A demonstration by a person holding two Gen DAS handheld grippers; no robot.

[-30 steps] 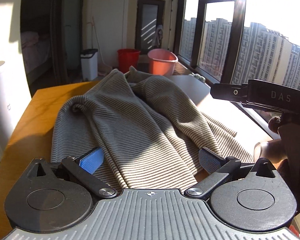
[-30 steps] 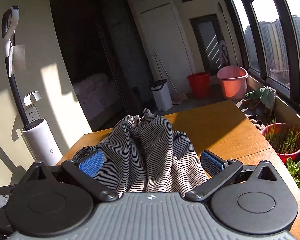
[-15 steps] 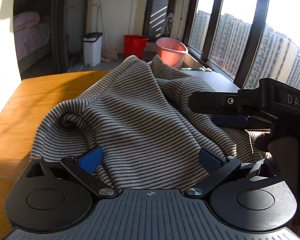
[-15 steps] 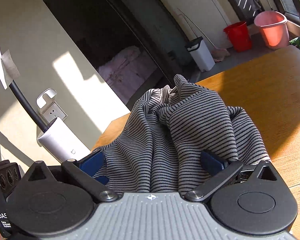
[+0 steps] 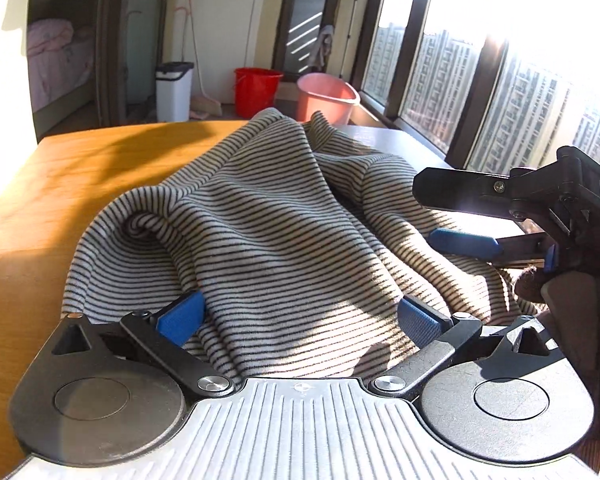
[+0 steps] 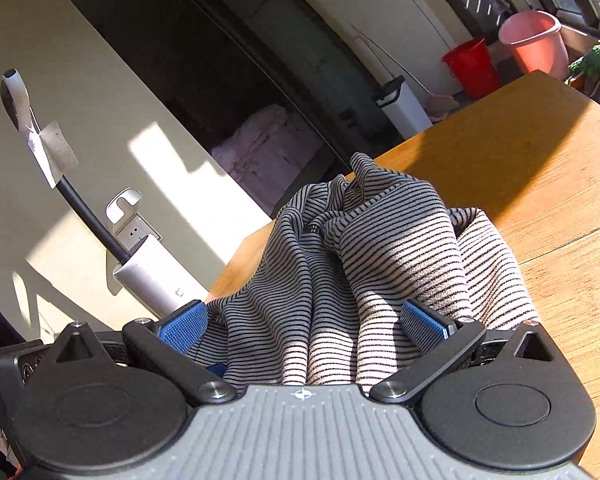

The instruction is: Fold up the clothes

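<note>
The wooden worktop (image 5: 40, 208) has a striped shirt (image 5: 268, 232) lying all bunched up across it, sun coming in hard from the windows. Both grippers sit at its near edge: the left gripper (image 5: 300, 320) has its fingers spread wide with cloth between them, and the right gripper (image 6: 304, 324) is spread the same way over a rumpled bit.

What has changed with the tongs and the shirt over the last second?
The right tongs slid in over the shirt and now sit lower, jaws open; their camera has tilted. The left tongs closed in on the cloth. Both stay open, gripping nothing; the shirt stays heaped on the table.
</note>
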